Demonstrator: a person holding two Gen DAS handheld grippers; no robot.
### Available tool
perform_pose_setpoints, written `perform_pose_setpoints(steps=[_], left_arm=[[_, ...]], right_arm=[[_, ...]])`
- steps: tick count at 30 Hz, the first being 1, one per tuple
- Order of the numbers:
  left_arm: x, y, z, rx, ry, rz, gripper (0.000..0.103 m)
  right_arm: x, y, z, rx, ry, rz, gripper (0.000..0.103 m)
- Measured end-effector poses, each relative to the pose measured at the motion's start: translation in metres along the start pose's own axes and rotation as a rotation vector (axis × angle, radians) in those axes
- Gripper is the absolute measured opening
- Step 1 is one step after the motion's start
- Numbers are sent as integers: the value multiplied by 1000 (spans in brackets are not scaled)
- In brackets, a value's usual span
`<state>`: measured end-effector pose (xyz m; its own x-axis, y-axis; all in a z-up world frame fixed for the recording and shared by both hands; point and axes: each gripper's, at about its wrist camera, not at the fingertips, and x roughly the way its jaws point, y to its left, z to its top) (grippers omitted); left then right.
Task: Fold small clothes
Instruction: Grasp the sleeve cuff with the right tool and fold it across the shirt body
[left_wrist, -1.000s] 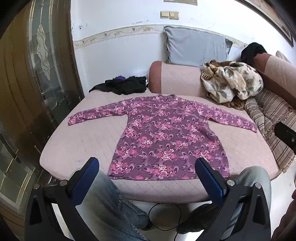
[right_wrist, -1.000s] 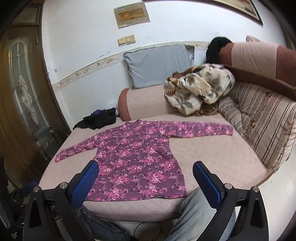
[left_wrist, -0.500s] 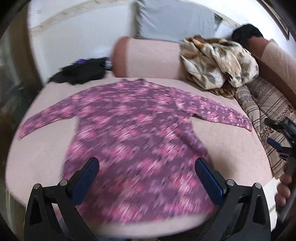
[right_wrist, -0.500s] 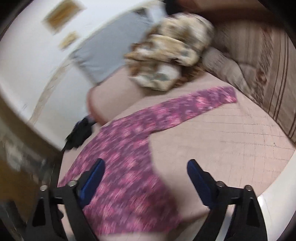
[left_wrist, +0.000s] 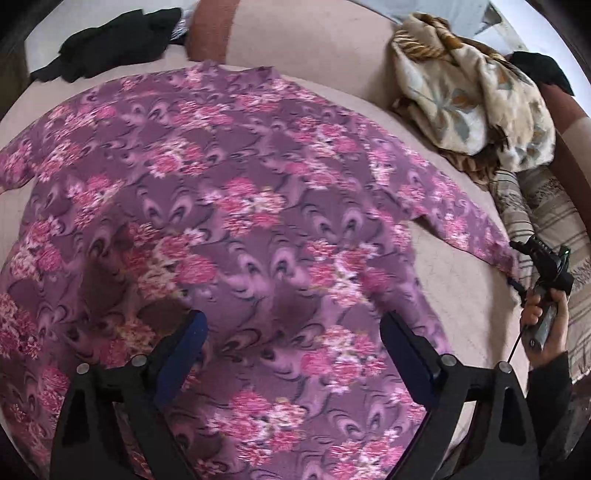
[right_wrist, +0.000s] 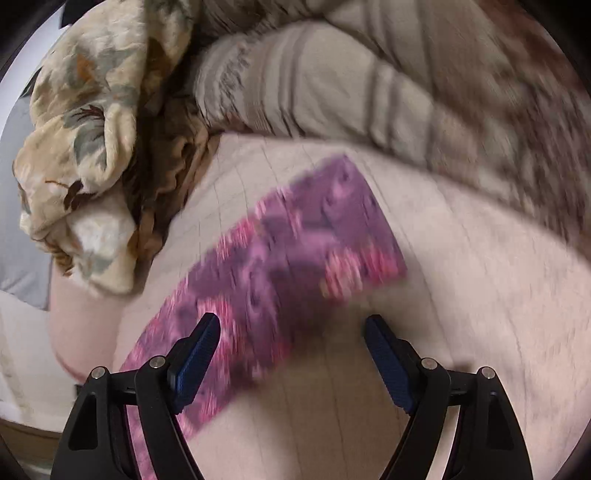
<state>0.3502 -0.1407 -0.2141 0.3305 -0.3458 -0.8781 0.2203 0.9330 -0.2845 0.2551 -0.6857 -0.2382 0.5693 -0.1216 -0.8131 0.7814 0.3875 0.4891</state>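
A purple long-sleeved top with pink flowers (left_wrist: 258, 206) lies spread flat on the pink quilted bed (left_wrist: 461, 288). My left gripper (left_wrist: 291, 319) hovers close over the lower middle of the top's body. Its jaws are wide and closing, and nothing is pinched between them. In the right wrist view my right gripper (right_wrist: 292, 321) hangs just above the end of the top's right sleeve (right_wrist: 295, 251). Its jaws are also wide and closing, with the sleeve's edge below the gap and the pads off the cloth. A hand (left_wrist: 546, 321) holding that gripper shows at the left wrist view's right edge.
A crumpled cream floral blanket (left_wrist: 472, 92) is piled at the back right, against a striped cushion (left_wrist: 554, 218). A pink bolster (left_wrist: 314, 40) runs along the back, and dark clothes (left_wrist: 110, 40) lie at the back left. Bare quilt (right_wrist: 461, 295) surrounds the sleeve end.
Both grippers dropped from a high view of the whole bed to just above the top, the left over its body, the right swinging out over the right sleeve end. Both jaws narrowed slightly.
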Motion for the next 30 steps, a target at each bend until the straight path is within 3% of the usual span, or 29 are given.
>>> perform_pose_setpoints(steps=[2,4,5,6,7,9,11,14,18,21,25,26,28,30], left_arm=[[-2,4,0,-19,1,-10,94],[-5,6,0,-31,1,-22,94],[-8,8,0,-37,-3,-19,94],[-11,10,0,-42,-8,-17,94],[-13,12,2,-47,-9,-21,94],[-21,18,5,-67,-16,-43,94],[-29,26,11,-98,-15,-68,94],[-50,41,23,-145,-27,-103,94],[-93,77,36,-181,-88,-90,94],[-116,114,38,-202,-113,-77,95],[-110,179,37,-312,-74,-103,95],[-101,192,36,-351,-58,-108,95],[-85,207,36,-404,-21,-112,95],[-67,214,34,-465,43,-144,95]], right_arm=[[8,2,6,3,-24,-42,78],[12,7,9,-34,-67,-108,64],[14,13,10,-72,-81,-150,45],[15,18,10,-116,-90,-167,34],[10,23,10,-141,-93,-130,24],[-18,43,-1,-204,-152,-104,20],[-54,84,-20,-354,-218,-59,20],[-121,163,-79,-592,-275,94,20],[-179,250,-184,-824,-256,336,20],[-186,283,-267,-923,-138,501,21],[-130,292,-384,-993,141,622,24],[-113,286,-407,-998,206,616,28],[-61,273,-455,-1036,421,540,43],[-38,260,-473,-1068,565,440,46]])
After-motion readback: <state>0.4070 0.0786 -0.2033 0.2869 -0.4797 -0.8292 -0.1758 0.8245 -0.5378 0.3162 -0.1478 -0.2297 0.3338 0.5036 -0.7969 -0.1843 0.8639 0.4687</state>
